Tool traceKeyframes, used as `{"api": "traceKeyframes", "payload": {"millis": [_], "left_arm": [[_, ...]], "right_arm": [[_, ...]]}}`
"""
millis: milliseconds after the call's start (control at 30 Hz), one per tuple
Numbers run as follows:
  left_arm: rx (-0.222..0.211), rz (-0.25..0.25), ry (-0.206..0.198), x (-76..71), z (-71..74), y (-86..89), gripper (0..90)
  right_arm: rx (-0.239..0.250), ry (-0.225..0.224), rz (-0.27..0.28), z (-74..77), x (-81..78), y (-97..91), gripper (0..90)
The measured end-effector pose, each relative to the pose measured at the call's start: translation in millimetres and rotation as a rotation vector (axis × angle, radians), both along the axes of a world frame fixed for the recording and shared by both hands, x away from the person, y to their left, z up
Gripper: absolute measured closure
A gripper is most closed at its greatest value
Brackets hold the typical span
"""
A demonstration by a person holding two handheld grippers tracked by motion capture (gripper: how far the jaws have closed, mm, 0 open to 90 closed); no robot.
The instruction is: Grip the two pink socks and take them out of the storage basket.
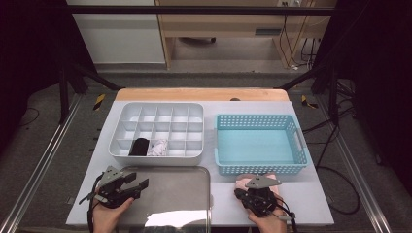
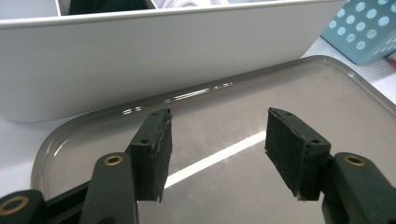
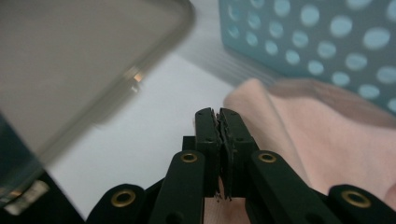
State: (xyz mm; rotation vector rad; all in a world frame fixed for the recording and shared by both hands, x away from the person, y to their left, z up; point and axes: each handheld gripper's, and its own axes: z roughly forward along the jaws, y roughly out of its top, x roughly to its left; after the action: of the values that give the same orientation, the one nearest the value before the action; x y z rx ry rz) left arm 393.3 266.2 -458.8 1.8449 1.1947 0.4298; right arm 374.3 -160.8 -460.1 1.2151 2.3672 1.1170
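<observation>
The right gripper view shows your right claw (image 3: 219, 116) pressed together with nothing between its two tips. The pink cloth (image 3: 327, 135) lies just beside the claw on its right and reaches under the tips. Behind the cloth stands the blue basket (image 3: 303, 42).

To pick the cloth up well, I think you should open this claw first. Then move it a little toward the cloth, so one tip goes over a fold. Close on a thick bit, not the thin edge, so it does not slip out.

Your left claw (image 2: 215, 149) is spread wide and holds nothing. It hangs over the shiny tray (image 2: 327, 93). The white box (image 2: 140, 60) with many little rooms is just past the tray.

In the high view, your right claw (image 1: 257, 191) covers most of the cloth (image 1: 245, 178), so you cannot tell how big it is or how it is folded. Two small bundles, one dark (image 1: 140, 146) and one pale (image 1: 158, 147), sit in the white box (image 1: 160, 158), but what they are is hard to make out.
</observation>
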Motion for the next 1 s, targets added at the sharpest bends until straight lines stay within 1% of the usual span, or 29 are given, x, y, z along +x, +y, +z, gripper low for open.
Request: {"api": "traceKeyframes", "payload": {"millis": [67,133,233,333,433,567,700,800,900,1000], "left_arm": [[0.003,-0.001,0.001,0.6,-0.3,-0.5,40.1],[0.003,-0.002,0.001,0.7,-0.2,-0.7,40.0],[0.0,0.002,0.002,1.0,0.0,0.8,40.0],[-0.001,0.004,0.002,1.3,0.1,2.3,40.0],[-0.002,0.005,0.0,0.9,0.7,3.0,40.0],[-0.002,0.006,0.004,1.5,0.0,3.0,40.0],[0.001,0.002,0.005,1.3,-0.3,2.0,40.0],[0.001,-0.001,0.006,1.0,-0.3,0.2,39.8],[0.002,-0.003,0.003,0.3,0.4,-1.8,39.1],[0.005,-0.006,-0.008,-1.8,2.9,-5.3,37.5]], "right_arm": [[0.044,-0.018,0.02,7.1,-2.1,0.8,87.0],[0.102,-0.02,0.05,15.0,-3.9,4.9,87.1],[0.146,-0.012,0.091,20.9,-1.0,17.5,87.0],[0.165,0.01,0.126,20.6,7.1,35.4,86.9],[0.169,0.037,0.148,16.9,18.6,55.0,86.9],[0.158,0.071,0.148,10.3,30.8,76.3,86.8],[0.129,0.079,0.139,0.1,38.8,87.3,86.4],[0.103,0.082,0.132,-5.2,41.0,90.6,81.6],[0.105,0.053,0.133,-2.8,39.7,88.5,75.1],[0.135,0.005,0.121,8.1,36.3,76.7,70.6]]}}
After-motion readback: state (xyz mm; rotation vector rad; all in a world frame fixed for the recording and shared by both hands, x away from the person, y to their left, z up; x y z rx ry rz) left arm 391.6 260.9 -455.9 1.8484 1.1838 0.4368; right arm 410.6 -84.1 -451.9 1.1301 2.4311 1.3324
